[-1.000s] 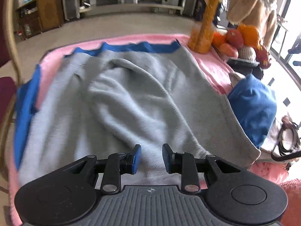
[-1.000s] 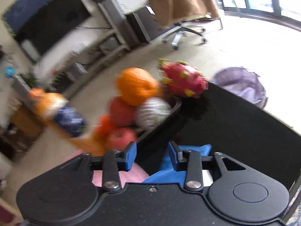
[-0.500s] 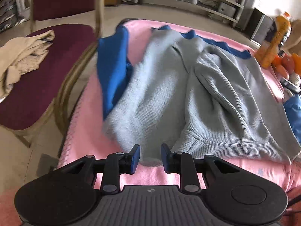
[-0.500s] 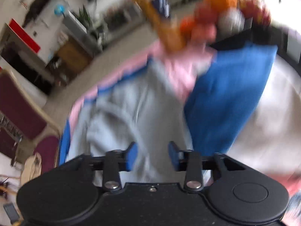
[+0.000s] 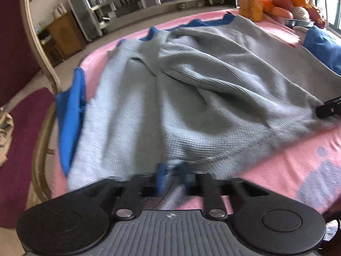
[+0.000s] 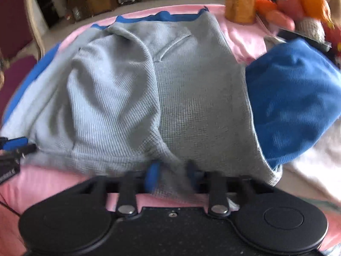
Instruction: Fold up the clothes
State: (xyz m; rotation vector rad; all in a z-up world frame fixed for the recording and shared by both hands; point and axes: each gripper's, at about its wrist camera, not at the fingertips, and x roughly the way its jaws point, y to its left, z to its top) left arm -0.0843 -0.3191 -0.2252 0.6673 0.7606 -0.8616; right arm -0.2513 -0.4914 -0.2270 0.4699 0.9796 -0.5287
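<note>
A grey waffle-knit sweater [image 5: 191,98] lies spread on a pink blanket [image 5: 294,166], one sleeve folded across its body. It also shows in the right wrist view [image 6: 191,98]. My left gripper [image 5: 172,177] sits at the sweater's near hem, the cloth lying between its blue pads; motion blur hides whether the jaws grip it. My right gripper [image 6: 172,175] sits at the hem further right, cloth between its pads, jaws apart. Each gripper's tip shows at the edge of the other's view.
A blue garment [image 6: 294,106] lies bunched right of the sweater, another blue cloth [image 5: 70,115] under its left side. An orange bottle [image 6: 240,2] and a fruit tray [image 5: 294,2] stand at the far right. A maroon wooden chair [image 5: 25,81] stands left.
Both grippers swung round and came down to the sweater's near hem. The right gripper turned from the fruit tray to the sweater. Cloth now lies between both pairs of pads.
</note>
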